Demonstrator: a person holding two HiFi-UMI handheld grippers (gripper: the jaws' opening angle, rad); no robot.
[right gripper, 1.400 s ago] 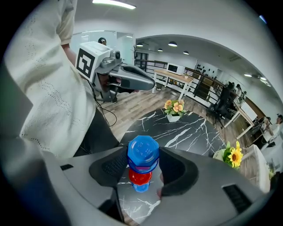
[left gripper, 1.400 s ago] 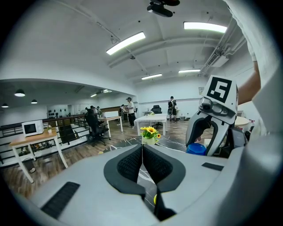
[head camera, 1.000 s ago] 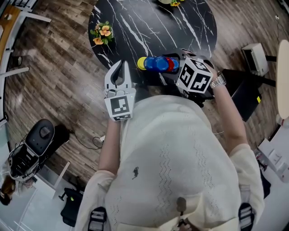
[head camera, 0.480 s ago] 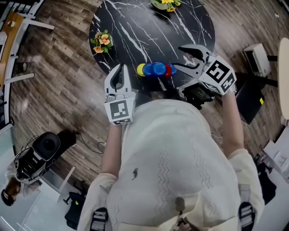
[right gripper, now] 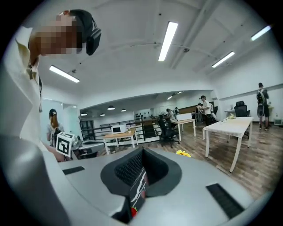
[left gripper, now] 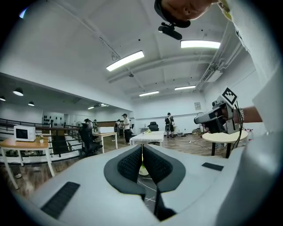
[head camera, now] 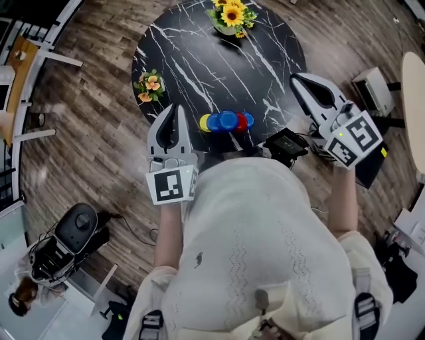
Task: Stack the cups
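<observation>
**Black marble, bright cups, both grippers held clear**

Plastic cups (head camera: pixel 226 121) in yellow, blue and red sit bunched in a short overlapping row on the round tabletop (head camera: pixel 199 60), right at its near edge and close to the person's shirt. From above I cannot tell whether they are nested into one stack or only crowded together.

The main risk, as I judge it, is that edge. The row has little marble between it and the drop, so a nudge toward the person could tip or roll it off. A gripper coming down with its tips together would shove the cups, not take one, so each would have to open before approaching. The loose shirt front hangs near the row too and could brush it.

The left gripper (head camera: pixel 174 107) hangs just to the left of the yellow end of the row. Its fingers (left gripper: pixel 128 163) are pressed together with nothing between them, and its own view looks out level across the room. The right gripper (head camera: pixel 297 80) is well off to the right of the row, over the tabletop's right rim. Its fingers (right gripper: pixel 130 170) are likewise closed and empty. Through the slit beneath them show a strip of marble and a spot of red, probably a cup.

Neither gripper touches the cups. Sunflowers (head camera: pixel 229 14) and a small orange posy (head camera: pixel 149 48) stand farther back, well apart from the row.
</observation>
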